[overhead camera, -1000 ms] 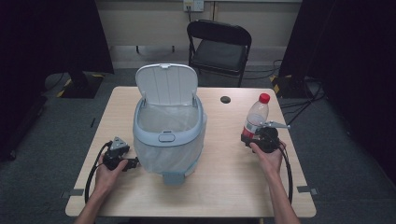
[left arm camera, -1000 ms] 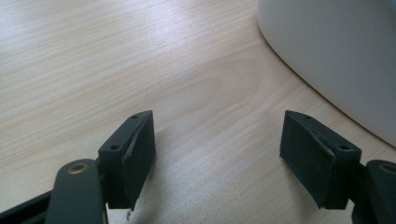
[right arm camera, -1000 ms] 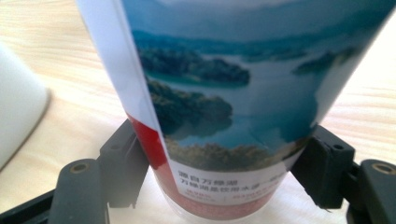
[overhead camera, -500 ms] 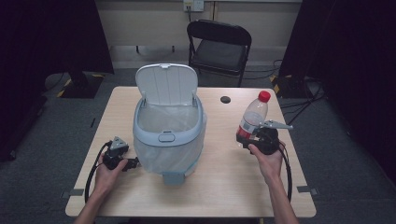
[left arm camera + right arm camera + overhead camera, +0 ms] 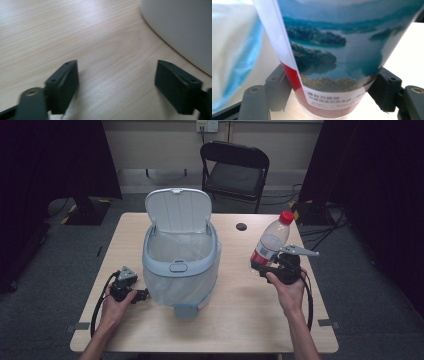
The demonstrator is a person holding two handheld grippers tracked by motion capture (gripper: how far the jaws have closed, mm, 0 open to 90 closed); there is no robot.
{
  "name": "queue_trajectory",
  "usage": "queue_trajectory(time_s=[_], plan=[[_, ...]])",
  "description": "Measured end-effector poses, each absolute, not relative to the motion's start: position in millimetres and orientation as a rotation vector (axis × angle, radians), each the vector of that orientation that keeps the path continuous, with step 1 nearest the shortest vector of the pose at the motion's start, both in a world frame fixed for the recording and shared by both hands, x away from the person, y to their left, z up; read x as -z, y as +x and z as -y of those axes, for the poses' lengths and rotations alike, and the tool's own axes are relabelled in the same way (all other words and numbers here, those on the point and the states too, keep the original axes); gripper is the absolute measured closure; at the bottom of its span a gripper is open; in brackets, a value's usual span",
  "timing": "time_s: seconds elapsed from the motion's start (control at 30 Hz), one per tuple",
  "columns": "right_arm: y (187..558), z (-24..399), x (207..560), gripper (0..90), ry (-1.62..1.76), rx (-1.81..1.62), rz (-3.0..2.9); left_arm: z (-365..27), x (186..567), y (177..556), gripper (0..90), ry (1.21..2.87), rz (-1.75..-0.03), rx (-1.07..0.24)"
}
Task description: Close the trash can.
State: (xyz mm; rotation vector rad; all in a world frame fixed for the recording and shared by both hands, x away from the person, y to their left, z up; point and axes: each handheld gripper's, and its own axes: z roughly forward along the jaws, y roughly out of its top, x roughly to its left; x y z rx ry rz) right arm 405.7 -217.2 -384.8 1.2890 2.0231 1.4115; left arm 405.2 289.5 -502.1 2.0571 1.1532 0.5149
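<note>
The right gripper [image 5: 274, 265] has its jaws clamped on the lower body of a plastic bottle [image 5: 270, 241], which is tilted with its red cap toward one o'clock and held above the table [image 5: 235, 320] at about three o'clock from the bin [image 5: 180, 270]. In the right gripper view the two pads press against the label on either side, with the bin's liner close by at nine o'clock. The bin stands at the middle of the table with its lid [image 5: 178, 210] tipped up and back at twelve o'clock, so the mouth is uncovered. The left gripper [image 5: 116, 82] rests on the table at eight o'clock from the bin, just beside its wall; its jaws have just been opening and stand wide with nothing between them. The step in hand looks like carrying the bottle to the bin. The next move likely calls for swinging it toward nine o'clock over the rim, clear of the lid, before the jaws let go.
</note>
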Motion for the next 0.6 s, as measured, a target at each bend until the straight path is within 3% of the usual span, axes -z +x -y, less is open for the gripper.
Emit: queue_trajectory(time_s=[0.6], plan=[[380.7,209.3,316.3,26.9,1.125,-1.545,-1.994,-293.9,502.0,408.2,14.6,2.073,-1.138,-0.508]])
